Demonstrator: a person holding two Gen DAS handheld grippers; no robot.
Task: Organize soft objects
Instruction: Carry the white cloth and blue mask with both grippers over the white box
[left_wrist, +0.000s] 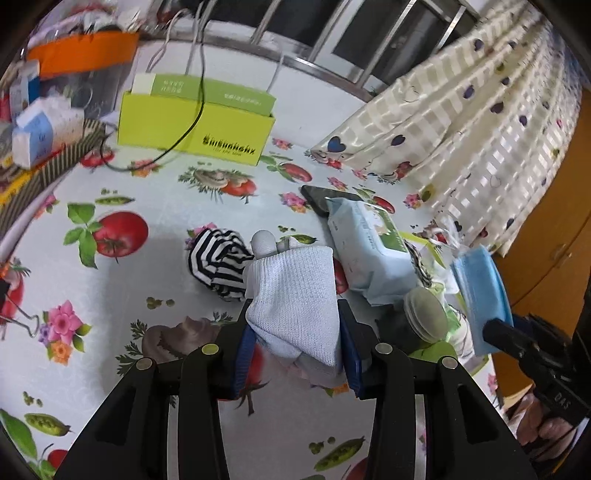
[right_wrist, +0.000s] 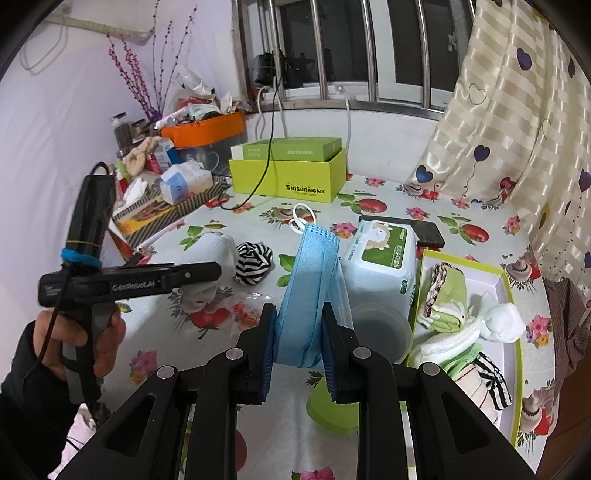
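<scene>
My left gripper (left_wrist: 295, 314) is shut on a white knit sock (left_wrist: 295, 295) with a grey toe, held a little above the table. A rolled black-and-white striped sock (left_wrist: 218, 262) lies on the tablecloth just beyond it. My right gripper (right_wrist: 299, 310) is shut on a folded blue face mask (right_wrist: 310, 280) that stands up between the pads. From the right wrist view the left gripper (right_wrist: 207, 273) shows side-on at left with the white sock (right_wrist: 216, 247), and the striped sock (right_wrist: 253, 264) lies beside it. A green-rimmed tray (right_wrist: 461, 261) at right holds several folded soft items.
A wet-wipes pack (right_wrist: 380, 258) and a dark phone (right_wrist: 428, 232) lie mid-table. A clear cup (right_wrist: 384, 332) and a green lid (right_wrist: 332, 410) sit close to the right gripper. A yellow-green box (right_wrist: 288, 181), cables and clutter line the back; a curtain (right_wrist: 517, 129) hangs at right.
</scene>
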